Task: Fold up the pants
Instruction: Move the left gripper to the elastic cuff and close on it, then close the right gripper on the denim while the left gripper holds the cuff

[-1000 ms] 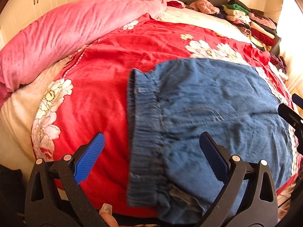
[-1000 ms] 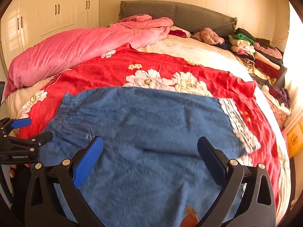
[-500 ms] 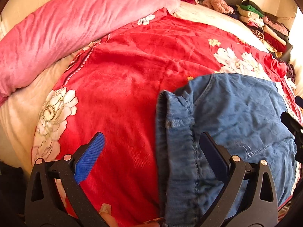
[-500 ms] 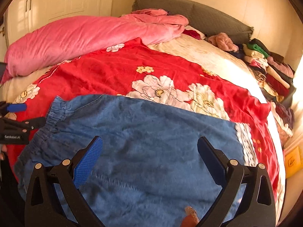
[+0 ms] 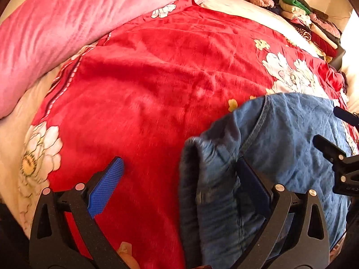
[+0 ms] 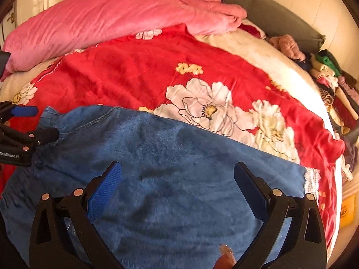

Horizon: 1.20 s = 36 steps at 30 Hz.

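The blue pants (image 6: 179, 157) lay spread on the red blanket (image 5: 157, 78), their waistband (image 5: 202, 179) bunched; folding had barely begun. The left hand-held gripper (image 5: 179, 183) and right hand-held gripper (image 6: 177, 188) both gaped wide, holding nothing.

One pair of denim pants (image 6: 170, 157); two tools (both black); one red blanket (image 5: 157, 85); one pink quilt (image 6: 101, 22).

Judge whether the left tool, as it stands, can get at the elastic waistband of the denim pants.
Probably yes. The left tool is open, and the bunched waistband of the denim pants already lies between its fingers, atop the red blanket. Nothing blocks it; the right tool hovers apart over the leg.
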Available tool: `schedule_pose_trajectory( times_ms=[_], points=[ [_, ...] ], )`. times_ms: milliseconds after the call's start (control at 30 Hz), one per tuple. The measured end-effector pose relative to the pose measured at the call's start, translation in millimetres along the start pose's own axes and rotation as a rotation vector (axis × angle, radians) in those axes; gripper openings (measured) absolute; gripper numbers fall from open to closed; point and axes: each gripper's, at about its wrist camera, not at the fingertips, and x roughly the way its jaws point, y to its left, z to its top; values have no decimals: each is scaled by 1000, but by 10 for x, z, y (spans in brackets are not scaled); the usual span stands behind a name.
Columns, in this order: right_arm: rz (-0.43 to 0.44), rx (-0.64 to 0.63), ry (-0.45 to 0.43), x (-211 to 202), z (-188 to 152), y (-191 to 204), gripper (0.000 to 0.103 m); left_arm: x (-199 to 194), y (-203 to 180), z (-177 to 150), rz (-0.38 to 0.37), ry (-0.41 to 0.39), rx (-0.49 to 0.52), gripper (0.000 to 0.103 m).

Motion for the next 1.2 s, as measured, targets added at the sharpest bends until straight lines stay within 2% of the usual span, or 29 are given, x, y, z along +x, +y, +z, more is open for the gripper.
schedule_pose_trajectory(
  times_ms=[67,100,167,233,333,433,667,833,900,967,1000,1067,1100,1167,1200],
  points=[
    [-4,-14,2,53,44,3,99,33,-11,23,-5,-4,5,94],
    [-8,-21,1,69,61,5,99,44,-21,25,-7,-6,9,90],
    [-11,-36,-3,104,95,6,99,67,-40,43,-32,-3,19,73],
    [-12,-56,-8,143,127,14,99,82,-61,52,-83,-1,22,45],
    [-7,-84,2,205,164,14,99,27,-104,33,-100,-29,37,28],
    [14,-123,4,257,210,29,99,-76,-124,8,-102,-69,53,22],
    [35,-266,29,376,321,174,99,-368,-156,-76,-80,-173,99,20],
    [69,-291,41,509,411,217,98,-543,-266,-187,-72,-240,156,19],
    [106,-297,36,523,420,231,93,-565,-285,-209,-79,-244,162,19],
    [179,-300,22,500,394,241,69,-580,-300,-235,-82,-250,169,19],
    [201,-294,21,494,378,240,65,-578,-302,-241,-85,-251,169,19],
    [254,-278,15,474,319,243,47,-571,-297,-253,-87,-254,165,19],
    [263,-273,10,458,304,257,43,-564,-287,-251,-92,-252,160,19],
    [287,-252,-3,394,273,281,29,-562,-255,-253,-99,-253,144,19],
    [288,-242,-7,365,266,289,27,-568,-240,-255,-99,-254,139,19]
  ],
)
